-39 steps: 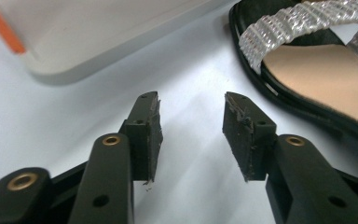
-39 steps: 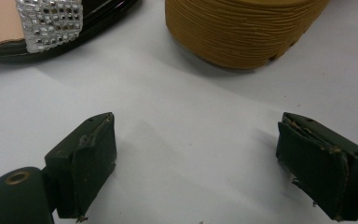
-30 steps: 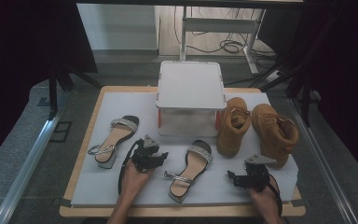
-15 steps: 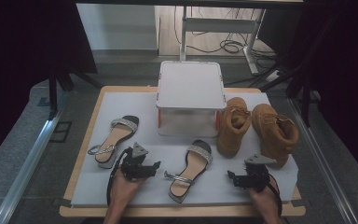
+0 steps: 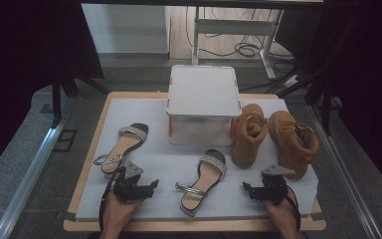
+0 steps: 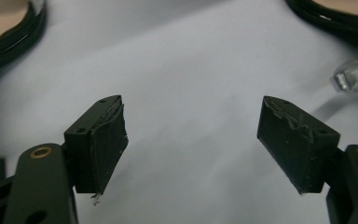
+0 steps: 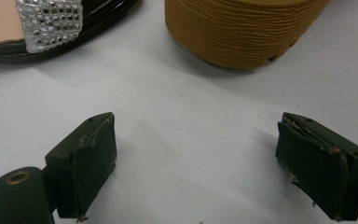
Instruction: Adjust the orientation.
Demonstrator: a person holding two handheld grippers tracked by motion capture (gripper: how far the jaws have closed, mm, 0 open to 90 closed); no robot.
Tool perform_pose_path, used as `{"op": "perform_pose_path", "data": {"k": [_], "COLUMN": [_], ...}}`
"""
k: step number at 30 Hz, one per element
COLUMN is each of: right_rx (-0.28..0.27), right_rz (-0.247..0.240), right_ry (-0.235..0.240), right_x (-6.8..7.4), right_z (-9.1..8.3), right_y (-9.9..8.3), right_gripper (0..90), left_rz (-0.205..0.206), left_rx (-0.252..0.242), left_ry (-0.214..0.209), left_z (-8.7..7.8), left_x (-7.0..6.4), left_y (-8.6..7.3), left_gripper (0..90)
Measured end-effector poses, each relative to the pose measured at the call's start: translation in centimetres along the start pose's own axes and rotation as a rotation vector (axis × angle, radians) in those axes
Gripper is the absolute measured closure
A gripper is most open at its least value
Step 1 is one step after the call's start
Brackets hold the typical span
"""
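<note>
Grey matting (image 5: 144,199) covers the wooden board (image 5: 87,172), and on it the shoes lie spread out singly, each with bare mat around it so that a gripper can come at any one without knocking another. The left gripper (image 5: 149,185) rests low at the near edge, just beside the heel of the left sandal (image 5: 121,148) and pointing across toward the middle sandal (image 5: 203,180); the right gripper (image 5: 248,189) rests level with it, near the toe of that sandal and the closer tan boot (image 5: 248,134). Both are held wide apart with nothing between the jaws, which looks like a ready stance ahead of a pick. The high view gives the whole layout, including the lidded white box (image 5: 203,104) at the back and the second boot (image 5: 294,142) tipped on its side. The left gripper view adds worn pads (image 6: 103,144), a black cable (image 6: 14,35) and a silver buckle end (image 6: 354,80) at the right margin. The right gripper view brings close the rhinestone strap (image 7: 50,21) and the boot's ribbed sole edge (image 7: 242,32).
</note>
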State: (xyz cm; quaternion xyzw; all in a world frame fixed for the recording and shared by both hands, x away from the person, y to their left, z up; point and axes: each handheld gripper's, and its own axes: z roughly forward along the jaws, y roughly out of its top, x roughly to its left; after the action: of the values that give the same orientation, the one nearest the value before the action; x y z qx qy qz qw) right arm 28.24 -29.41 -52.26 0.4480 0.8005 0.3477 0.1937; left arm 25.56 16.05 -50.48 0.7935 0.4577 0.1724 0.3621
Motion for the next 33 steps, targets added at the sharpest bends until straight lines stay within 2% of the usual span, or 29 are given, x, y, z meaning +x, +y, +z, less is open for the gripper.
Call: {"op": "perform_pose_path", "data": {"k": [4,7,14,20,21,26,32,33], "right_rx": [0.000,0.000,-0.001,0.000,-0.001,-0.001,-0.001,-0.001], "right_rz": [0.000,0.000,0.000,0.001,0.000,0.000,0.000,0.000], "right_ry": [0.000,0.000,0.000,0.000,-0.001,-0.001,-0.001,-0.001], "right_x": [0.0,0.0,0.0,0.0,0.0,0.0,0.0,0.0], "right_z": [0.0,0.0,0.0,0.0,0.0,0.0,0.0,0.0], "right_y": [0.0,0.0,0.0,0.0,0.0,0.0,0.0,0.0], "right_gripper": [12.4,12.4,12.5,12.5,12.5,12.5,12.5,12.6], "left_rz": [-0.016,-0.034,-0.068,-0.087,-0.099,-0.126,-0.132,-0.132], "left_rx": [0.006,0.015,0.014,0.015,0.015,0.001,-0.001,0.002], "left_ry": [0.022,0.056,0.089,0.139,0.160,0.197,0.210,0.226], "left_z": [-0.9,-1.7,-3.0,-4.3,-4.7,-5.0,-4.3,-4.1], "left_x": [0.5,1.1,2.2,3.1,3.6,4.8,5.7,5.9], "left_y": [-0.9,-1.9,-3.3,-4.2,-4.5,-4.5,-4.1,-3.9], "left_gripper": [23.6,24.1,24.6,24.7,24.7,24.7,24.7,24.4]}}
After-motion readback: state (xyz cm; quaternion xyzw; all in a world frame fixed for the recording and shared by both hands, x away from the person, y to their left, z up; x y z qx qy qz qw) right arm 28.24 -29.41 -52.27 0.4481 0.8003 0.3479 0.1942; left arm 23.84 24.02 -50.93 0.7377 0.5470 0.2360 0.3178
